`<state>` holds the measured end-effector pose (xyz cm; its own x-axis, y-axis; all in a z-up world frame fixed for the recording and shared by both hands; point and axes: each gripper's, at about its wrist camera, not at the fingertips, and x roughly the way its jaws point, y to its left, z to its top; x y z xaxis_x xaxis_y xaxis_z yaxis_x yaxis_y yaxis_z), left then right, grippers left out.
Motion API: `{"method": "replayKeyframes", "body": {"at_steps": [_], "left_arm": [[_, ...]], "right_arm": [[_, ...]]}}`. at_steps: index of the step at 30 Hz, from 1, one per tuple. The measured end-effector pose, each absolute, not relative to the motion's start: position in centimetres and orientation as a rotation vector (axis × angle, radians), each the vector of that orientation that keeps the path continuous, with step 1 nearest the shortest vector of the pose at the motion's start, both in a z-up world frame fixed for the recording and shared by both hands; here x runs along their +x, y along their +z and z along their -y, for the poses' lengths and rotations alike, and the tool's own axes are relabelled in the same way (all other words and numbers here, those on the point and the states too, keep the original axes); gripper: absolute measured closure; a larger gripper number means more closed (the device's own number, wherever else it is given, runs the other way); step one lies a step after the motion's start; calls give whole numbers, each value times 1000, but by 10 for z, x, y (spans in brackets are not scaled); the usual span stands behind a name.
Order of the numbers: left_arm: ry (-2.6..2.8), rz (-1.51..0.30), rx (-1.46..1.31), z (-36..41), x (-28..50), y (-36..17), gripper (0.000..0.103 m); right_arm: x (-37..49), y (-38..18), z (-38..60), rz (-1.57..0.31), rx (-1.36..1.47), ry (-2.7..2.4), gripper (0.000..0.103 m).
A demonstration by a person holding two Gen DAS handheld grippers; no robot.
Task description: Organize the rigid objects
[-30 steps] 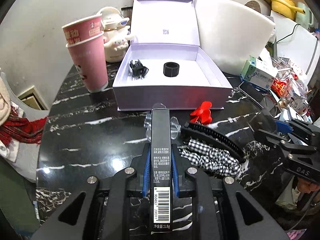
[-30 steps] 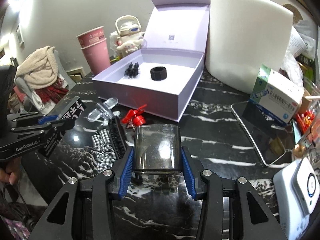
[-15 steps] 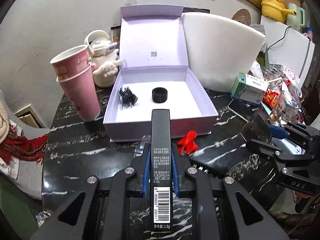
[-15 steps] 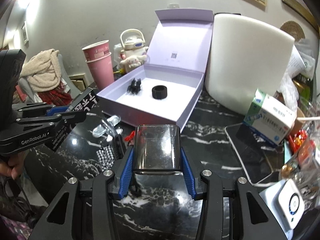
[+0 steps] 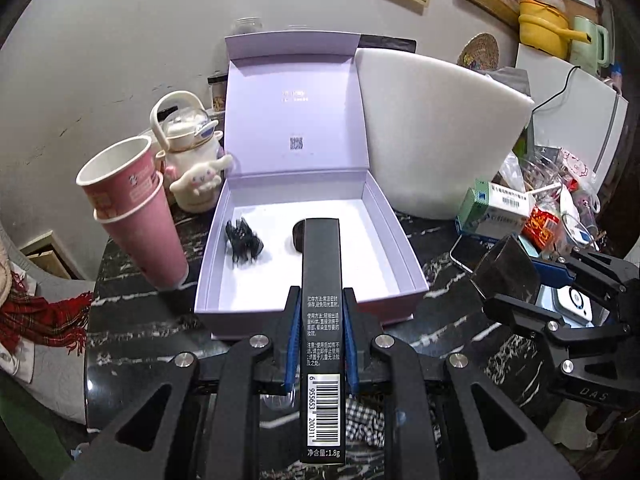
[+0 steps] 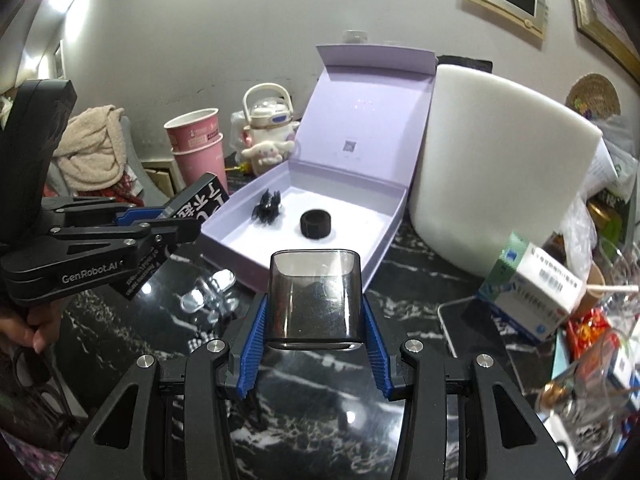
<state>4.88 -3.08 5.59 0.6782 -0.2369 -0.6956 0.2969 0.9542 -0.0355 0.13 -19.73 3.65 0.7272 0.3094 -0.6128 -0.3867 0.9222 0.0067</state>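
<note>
Gripping one slim black carton (image 5: 321,280), the left gripper (image 5: 320,320) hangs above the open lilac box's (image 5: 404,248) near wall — two items inside, floor mostly bare — while the right gripper (image 6: 316,332) clamps one smoky case (image 6: 316,296).

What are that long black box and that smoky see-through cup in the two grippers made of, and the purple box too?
Long black box: probably matte printed cardboard, with sharp folded edges and a barcode. Smoky cup: likely glossy tinted plastic, since the table shows through and it catches reflections. Purple box: seemingly rigid paper-covered board, with thick walls and a creased hinged lid.
</note>
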Motion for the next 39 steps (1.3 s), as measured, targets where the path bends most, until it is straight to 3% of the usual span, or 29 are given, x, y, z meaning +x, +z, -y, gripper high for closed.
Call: {"method": "replayKeyframes", "body": {"at_steps": [25, 39], "left_arm": [[-317, -758, 117, 43, 149, 64, 85], [-348, -784, 136, 49, 215, 42, 85]], "right_arm": [[97, 57, 189, -617, -188, 411, 58], [164, 52, 177, -604, -241, 419, 58]]}}
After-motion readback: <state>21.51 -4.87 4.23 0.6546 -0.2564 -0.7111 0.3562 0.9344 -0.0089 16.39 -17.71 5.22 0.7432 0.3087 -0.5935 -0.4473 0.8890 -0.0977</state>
